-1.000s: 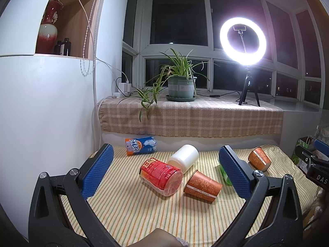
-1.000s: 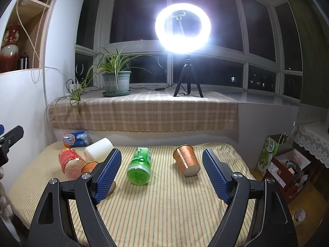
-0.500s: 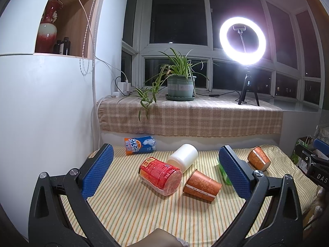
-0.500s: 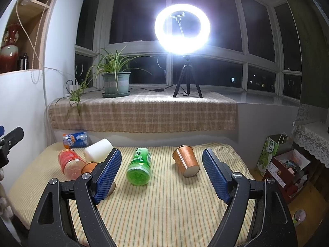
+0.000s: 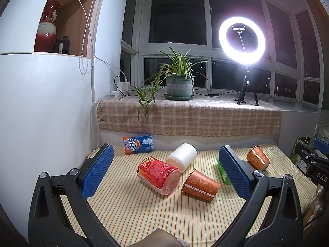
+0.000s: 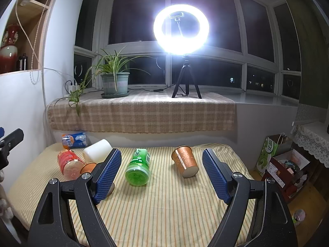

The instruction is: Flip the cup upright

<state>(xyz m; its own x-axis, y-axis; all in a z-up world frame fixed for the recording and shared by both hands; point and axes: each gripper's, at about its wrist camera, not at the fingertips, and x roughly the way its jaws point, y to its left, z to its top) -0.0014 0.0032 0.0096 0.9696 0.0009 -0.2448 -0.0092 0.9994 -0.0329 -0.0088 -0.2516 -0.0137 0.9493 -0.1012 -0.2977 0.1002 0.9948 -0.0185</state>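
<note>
Cup first, in a sense, but I start with what it lies on: the yellow striped cloth-covered table [image 6: 164, 210] spreads low and flat under both my grippers, so everything on it is within an easy forward reach. On its left half sits a loose cluster: a red-labelled clear plastic bottle [image 5: 159, 171] on its side, a white plastic cylinder jar [image 5: 183, 157] touching it from behind, and a blue and orange drink can [image 5: 138, 144] near the back edge. Between the halves lies a green plastic tea bottle [image 6: 138, 169], base toward me.

Two orange patterned paper cups lie tipped over. The nearer one [image 5: 200, 184] rests just beside the red bottle, between the fingers of my left gripper [image 5: 164, 173]. The farther one [image 6: 185, 161] lies apart on the right, its base facing me, framed by my right gripper [image 6: 161, 175]. I judge each gripper is lined up on its own cup, which is why I hold them side by side

Both grippers stand wide apart, blue pads [image 6: 108, 176] holding nothing, above the cloth and short of the cups. That spread should clear a cup's body
</note>
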